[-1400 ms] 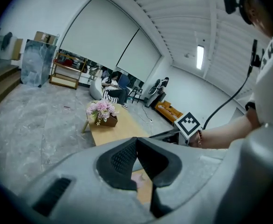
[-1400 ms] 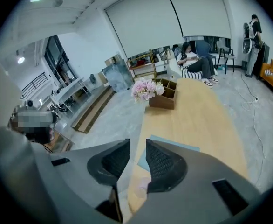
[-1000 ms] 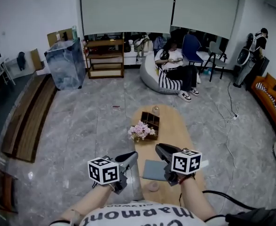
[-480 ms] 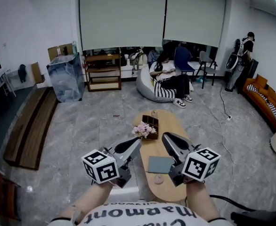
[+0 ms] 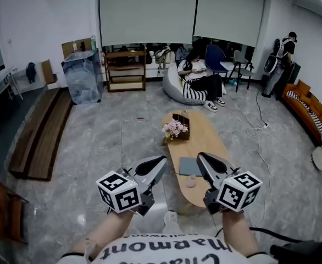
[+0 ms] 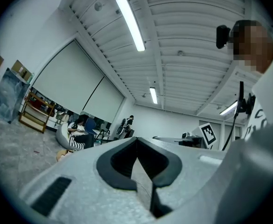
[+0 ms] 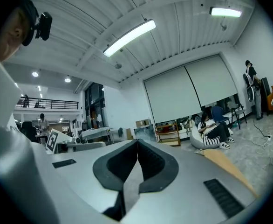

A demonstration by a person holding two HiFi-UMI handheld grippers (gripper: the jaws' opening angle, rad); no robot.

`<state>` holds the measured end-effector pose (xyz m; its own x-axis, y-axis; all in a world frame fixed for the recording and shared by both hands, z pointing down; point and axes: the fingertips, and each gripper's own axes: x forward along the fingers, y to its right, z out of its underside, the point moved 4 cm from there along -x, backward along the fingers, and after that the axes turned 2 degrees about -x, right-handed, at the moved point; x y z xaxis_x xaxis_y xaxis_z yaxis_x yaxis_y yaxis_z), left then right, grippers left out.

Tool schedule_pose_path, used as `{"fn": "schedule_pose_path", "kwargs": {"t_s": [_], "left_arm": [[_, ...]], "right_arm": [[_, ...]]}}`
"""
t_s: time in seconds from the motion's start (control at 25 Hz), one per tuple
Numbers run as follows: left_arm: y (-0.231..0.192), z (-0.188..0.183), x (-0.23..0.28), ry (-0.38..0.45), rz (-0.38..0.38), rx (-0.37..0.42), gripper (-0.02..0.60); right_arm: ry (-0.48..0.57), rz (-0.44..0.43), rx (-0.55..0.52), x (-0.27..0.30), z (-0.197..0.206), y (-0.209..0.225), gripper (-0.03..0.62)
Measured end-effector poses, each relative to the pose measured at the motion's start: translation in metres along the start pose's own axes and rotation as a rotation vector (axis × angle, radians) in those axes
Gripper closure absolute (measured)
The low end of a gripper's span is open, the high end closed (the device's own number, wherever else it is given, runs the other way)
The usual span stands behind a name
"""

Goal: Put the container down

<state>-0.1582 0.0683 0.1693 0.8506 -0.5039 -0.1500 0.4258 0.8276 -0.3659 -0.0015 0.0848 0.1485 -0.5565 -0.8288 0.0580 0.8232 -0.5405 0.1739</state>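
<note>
Both grippers are closed and empty. The left gripper (image 5: 162, 160) and the right gripper (image 5: 200, 157) hang by the near end of the table (image 5: 207, 147) - the container (image 5: 182, 118) stands at its far end, touching the flowers (image 5: 175, 128).

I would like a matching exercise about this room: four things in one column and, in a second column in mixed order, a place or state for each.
Things
1. flowers
2. grey mat
3. wooden shelf
4. right hand-held gripper

Places or states
A. jaws together, nothing held
B. at the back of the room, against the wall
C. lying flat on the near half of the table
D. standing at the far end of the table

Pairs: 1-D, 2-C, 3-B, 4-A
</note>
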Motion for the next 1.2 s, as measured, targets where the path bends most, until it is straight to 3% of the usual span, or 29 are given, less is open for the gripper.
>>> {"fn": "schedule_pose_path", "kwargs": {"t_s": [0.28,0.6,0.84,1.2], "left_arm": [[0.031,-0.003,-0.035,-0.004,-0.013,0.0,0.566],[0.044,-0.003,-0.04,-0.001,-0.011,0.026,0.566],[0.051,-0.007,-0.03,-0.003,-0.002,0.019,0.566],[0.049,0.0,-0.009,0.004,-0.044,0.03,0.566]], "right_arm": [[0.015,0.0,0.094,-0.027,0.004,-0.028,0.579],[-0.004,0.016,-0.003,-0.039,0.012,-0.038,0.58],[-0.011,0.041,0.0,-0.045,0.005,-0.028,0.58],[-0.048,0.044,-0.108,-0.039,-0.008,0.004,0.58]]}}
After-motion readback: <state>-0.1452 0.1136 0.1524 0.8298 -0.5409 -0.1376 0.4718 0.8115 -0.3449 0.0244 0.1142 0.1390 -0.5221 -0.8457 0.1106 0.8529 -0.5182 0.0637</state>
